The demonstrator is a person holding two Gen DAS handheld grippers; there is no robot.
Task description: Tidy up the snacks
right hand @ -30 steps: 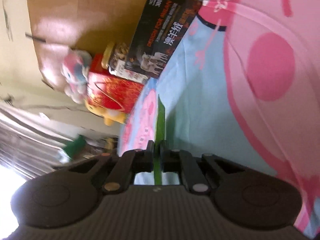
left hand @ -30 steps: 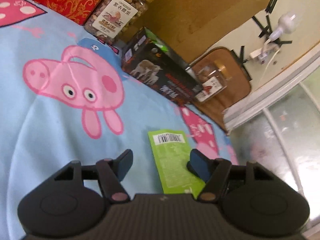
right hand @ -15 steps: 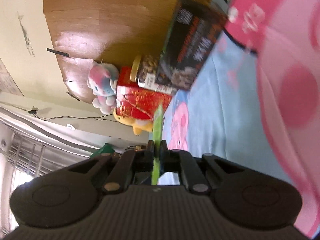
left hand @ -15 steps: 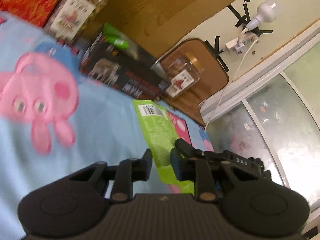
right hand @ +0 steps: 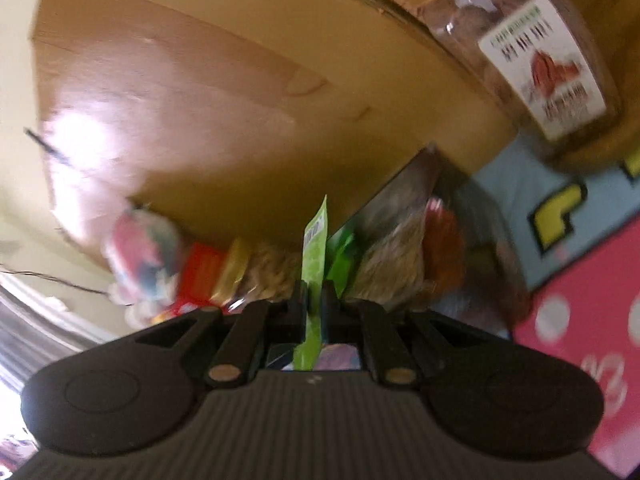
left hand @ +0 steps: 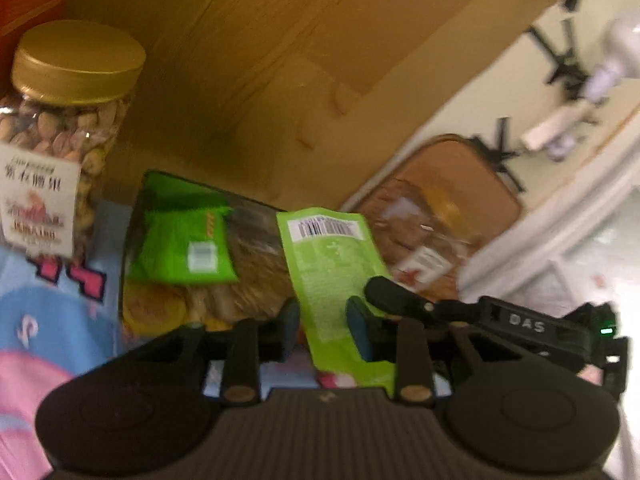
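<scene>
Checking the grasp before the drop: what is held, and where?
The right gripper pinches the green snack packet near its lower edge; the left gripper only straddles it.

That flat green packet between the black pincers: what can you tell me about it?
The green packet is a thin, flat pouch, glossy like plastic film, with a white barcode panel and small print near its far end. The right gripper is shut on it, so it shows edge-on there. It also lies between the left gripper's fingers, apparently without touching them, above the open snack box.

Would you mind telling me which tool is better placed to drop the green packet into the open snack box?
Right. The right tool is clamped on the green packet; the left tool merely straddles it above the box.
</scene>
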